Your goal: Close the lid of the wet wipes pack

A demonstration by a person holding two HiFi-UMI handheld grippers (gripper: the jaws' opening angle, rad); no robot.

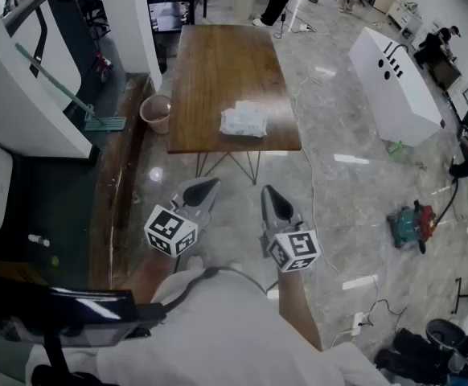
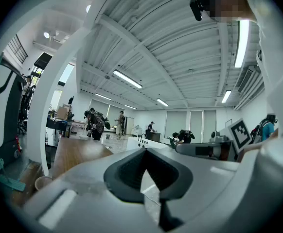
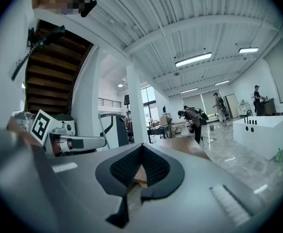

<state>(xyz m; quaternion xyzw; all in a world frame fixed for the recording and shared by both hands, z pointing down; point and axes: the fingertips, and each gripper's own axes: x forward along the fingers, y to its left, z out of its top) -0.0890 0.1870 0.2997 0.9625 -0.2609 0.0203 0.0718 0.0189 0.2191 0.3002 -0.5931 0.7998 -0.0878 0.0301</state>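
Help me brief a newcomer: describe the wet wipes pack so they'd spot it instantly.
Find the long brown wooden table on the shiny floor. The wet wipes pack lies near its closer end. It is the only thing on top: a pale, crinkly packet.

So the worktop (image 1: 218,71) is smooth brown wood with a soft sheen, the wipes pack (image 1: 244,121) looks like crinkly shiny plastic, and the floor (image 1: 355,183) is glossy polished stone.

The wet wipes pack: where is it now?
In the head view the wet wipes pack lies on the wooden table, near its front edge and right of the middle. A pink bucket stands left of the table.
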